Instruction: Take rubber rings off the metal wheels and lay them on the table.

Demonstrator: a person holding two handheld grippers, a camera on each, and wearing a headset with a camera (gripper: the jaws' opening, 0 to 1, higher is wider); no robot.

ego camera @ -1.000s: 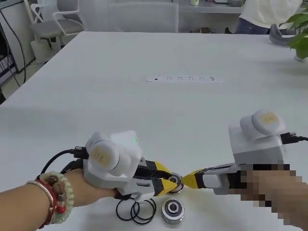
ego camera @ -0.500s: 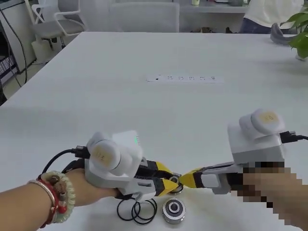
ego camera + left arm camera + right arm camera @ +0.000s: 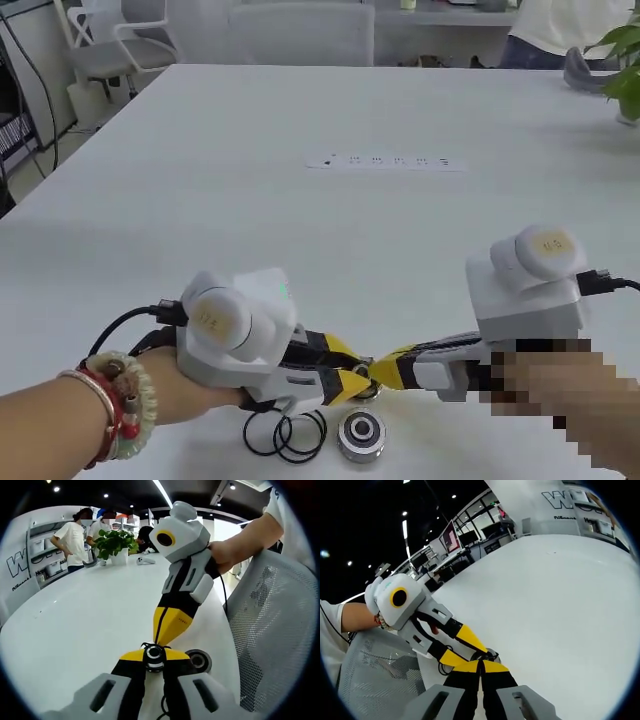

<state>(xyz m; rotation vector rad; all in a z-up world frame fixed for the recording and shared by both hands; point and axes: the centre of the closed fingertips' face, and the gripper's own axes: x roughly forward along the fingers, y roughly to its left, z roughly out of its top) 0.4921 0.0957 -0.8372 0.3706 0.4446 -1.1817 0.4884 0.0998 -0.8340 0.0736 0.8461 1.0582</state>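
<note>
1 wheel (image 3: pixel 154 657) is clamped in the left gripper (image 3: pixel 352 381), near the table's (image 3: pixel 300 230) front edge. The right gripper (image 3: pixel 384 371) is pinched shut at its rim; whether the ring (image 3: pixel 145 655) is caught cannot be told. The wheel could be yanked loose if pulled sideways.

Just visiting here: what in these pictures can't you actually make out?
- Head view: the held wheel is mostly covered by the tips of the left gripper and right gripper, so whether a ring sits on it is unclear.
- Right gripper view: whatever its shut jaws pinch is hidden by the jaws themselves.
- Head view: the loose rubber rings overlap, partly under the left gripper; count unclear.
- Head view: the power strip sockets are too small.
</note>
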